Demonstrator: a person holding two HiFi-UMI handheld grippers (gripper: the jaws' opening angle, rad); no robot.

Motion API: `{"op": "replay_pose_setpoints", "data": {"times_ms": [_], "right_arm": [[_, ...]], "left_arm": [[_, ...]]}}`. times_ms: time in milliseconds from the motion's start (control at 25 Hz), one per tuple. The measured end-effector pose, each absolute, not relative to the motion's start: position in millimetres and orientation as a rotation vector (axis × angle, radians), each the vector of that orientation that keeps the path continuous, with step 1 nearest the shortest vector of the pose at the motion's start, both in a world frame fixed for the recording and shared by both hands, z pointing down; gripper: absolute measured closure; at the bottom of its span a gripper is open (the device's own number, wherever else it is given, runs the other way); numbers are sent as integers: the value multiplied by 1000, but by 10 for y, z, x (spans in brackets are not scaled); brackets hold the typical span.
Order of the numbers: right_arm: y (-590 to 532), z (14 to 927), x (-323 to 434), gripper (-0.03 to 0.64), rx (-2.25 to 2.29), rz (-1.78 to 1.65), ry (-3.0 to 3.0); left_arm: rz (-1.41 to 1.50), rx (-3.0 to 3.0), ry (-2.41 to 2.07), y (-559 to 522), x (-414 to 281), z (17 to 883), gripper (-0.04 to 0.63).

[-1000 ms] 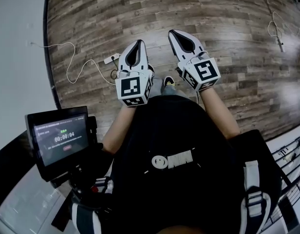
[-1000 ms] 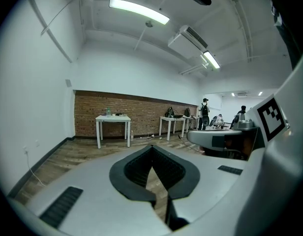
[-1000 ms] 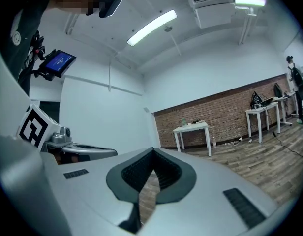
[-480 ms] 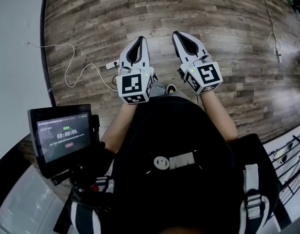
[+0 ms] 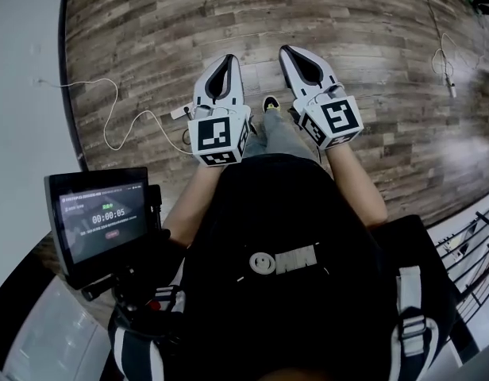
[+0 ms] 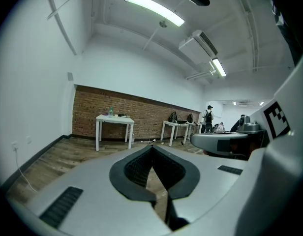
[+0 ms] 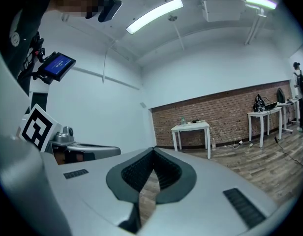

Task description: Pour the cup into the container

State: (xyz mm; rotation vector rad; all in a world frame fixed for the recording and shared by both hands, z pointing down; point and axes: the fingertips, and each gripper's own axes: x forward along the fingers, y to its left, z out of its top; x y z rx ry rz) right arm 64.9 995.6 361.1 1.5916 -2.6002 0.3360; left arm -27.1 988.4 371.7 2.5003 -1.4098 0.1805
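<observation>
No cup or container can be made out in any view. In the head view my left gripper [image 5: 227,57] and right gripper [image 5: 286,50] are held side by side in front of the person's body, above wooden floor [image 5: 363,38]. Both point forward and nearly level. The left gripper [image 6: 152,146] is shut, its tips meeting with nothing between them. The right gripper [image 7: 153,149] is shut and empty too. Far ahead, against a brick wall, stands a white table [image 6: 114,119] [image 7: 191,127] with a few small items on top, too small to tell apart.
A white wall [image 5: 22,94] runs along the left. A white cable [image 5: 117,117] and a power strip [image 5: 181,111] lie on the floor by it. A screen [image 5: 98,221] is mounted at the person's left side. More tables [image 6: 173,127] and people [image 6: 208,117] are at the far right.
The person has walked forward with both grippers held out. The floor and cable have shifted in the head view, and a foot now shows between the grippers. Both stay shut.
</observation>
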Motion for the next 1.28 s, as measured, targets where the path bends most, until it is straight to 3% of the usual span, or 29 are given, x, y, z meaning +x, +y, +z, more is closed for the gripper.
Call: {"op": "replay_pose_setpoints", "data": {"times_ms": [240,480,1280], "right_arm": [[9601,3670,926,614,1600,355,-2618],[8898,3656,1682,614,1588,448,-2659],[8255,3864,1371,614,1526,450,-2665]], "left_arm": [[209,2504,-1426,9502,-19,3750,595],[300,2498,-1459,8784,725,3615,595],[260,2452,-1485,8144,402,3808,595]]}}
